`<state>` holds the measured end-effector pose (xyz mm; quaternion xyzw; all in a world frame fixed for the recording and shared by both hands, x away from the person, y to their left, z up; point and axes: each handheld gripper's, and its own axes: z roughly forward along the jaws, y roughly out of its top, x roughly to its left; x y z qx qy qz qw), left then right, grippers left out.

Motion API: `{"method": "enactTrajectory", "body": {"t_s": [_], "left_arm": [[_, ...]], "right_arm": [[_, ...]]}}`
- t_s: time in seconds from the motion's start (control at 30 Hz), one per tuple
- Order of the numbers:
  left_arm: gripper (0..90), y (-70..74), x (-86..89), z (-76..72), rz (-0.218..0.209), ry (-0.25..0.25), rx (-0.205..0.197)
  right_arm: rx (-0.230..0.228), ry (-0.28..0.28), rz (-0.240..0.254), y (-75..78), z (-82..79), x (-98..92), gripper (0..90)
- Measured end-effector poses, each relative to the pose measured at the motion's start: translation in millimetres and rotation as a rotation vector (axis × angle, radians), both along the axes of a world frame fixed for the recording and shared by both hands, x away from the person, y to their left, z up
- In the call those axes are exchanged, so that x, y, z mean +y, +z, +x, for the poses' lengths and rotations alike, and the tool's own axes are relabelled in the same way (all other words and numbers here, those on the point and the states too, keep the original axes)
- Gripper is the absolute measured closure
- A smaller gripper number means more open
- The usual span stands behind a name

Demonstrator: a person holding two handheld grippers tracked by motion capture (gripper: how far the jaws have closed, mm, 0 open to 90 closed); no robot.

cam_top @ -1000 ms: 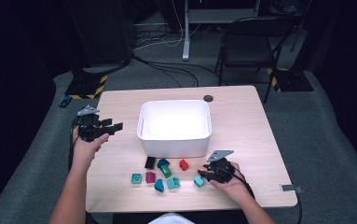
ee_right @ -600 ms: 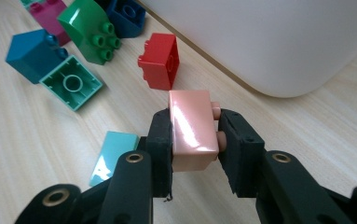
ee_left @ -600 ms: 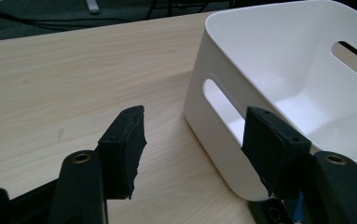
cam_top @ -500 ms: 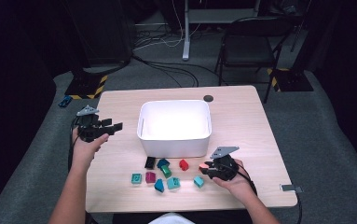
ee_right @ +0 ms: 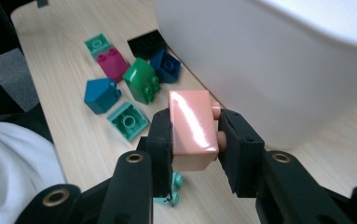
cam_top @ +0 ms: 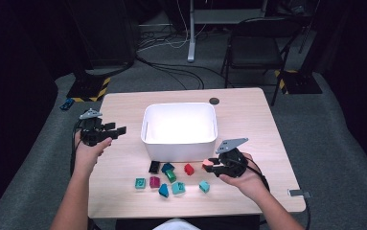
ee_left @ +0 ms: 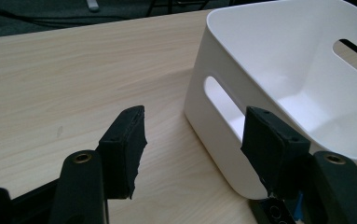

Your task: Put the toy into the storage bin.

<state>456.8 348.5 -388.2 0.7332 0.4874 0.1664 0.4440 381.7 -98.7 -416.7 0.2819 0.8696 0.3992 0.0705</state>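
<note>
The pink brick (ee_right: 192, 128) is clamped between the two black jaws of the right hand-held gripper (ee_right: 195, 140), its studs facing one jaw, and is held clear above the worktop (cam_top: 248, 120) near the front edge, right of centre. In the high view the same pink brick (cam_top: 207, 164) sits just in front of the white bin (cam_top: 180, 125), off its front right corner. The bin stands in the middle of the worktop. The remaining bricks lie in a loose group along the front edge, in front of the bin: a red brick (cam_top: 189, 168), a black brick (cam_top: 154, 166), a green brick (cam_top: 171, 176), a magenta brick (cam_top: 154, 182) and several teal and blue ones. The left hand-held gripper (cam_top: 119, 131) hovers at the left edge of the worktop, pointing toward the bin; its jaws stand apart at a moderate width with nothing between them.
</note>
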Motion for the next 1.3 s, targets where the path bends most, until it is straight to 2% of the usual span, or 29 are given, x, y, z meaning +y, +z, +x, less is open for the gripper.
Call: {"method": "enactTrajectory", "body": {"t_s": [0.2, 0.23, 0.33, 0.47, 0.9, 1.27, 1.3], "left_arm": [[39.4, 0.2, 1.2, 0.1, 0.005, -0.004, 0.001], [39.4, 0.1, 1.3, 0.1, 0.003, -0.003, 0.001], [39.6, 0.1, 1.2, -0.1, -0.004, -0.002, 0.006], [39.6, -0.4, 1.4, 0.4, -0.002, -0.003, 0.007], [39.6, -0.8, 1.8, 0.7, 0.001, -0.006, 0.015], [39.7, -0.5, 2.9, 0.0, -0.008, -0.004, 0.011], [39.7, -0.8, 2.6, 0.0, -0.010, -0.005, 0.008]], "right_arm": [[-0.012, 0.016, 0.010, 23.3, 4.1, 1.3, 66.2], [-0.013, 0.014, 0.018, 31.1, 6.9, 1.6, 66.3], [-0.013, 0.005, 0.027, 42.2, 11.1, 2.2, 66.2], [-0.043, 0.000, 0.022, 57.3, 19.3, 4.6, 66.2], [-0.042, 0.008, 0.023, 88.3, 51.1, 23.0, 66.2], [-0.075, 0.018, 0.038, 111.3, 74.5, 45.1, 66.2], [-0.085, 0.022, 0.032, 113.7, 80.7, 49.5, 66.2]]}}
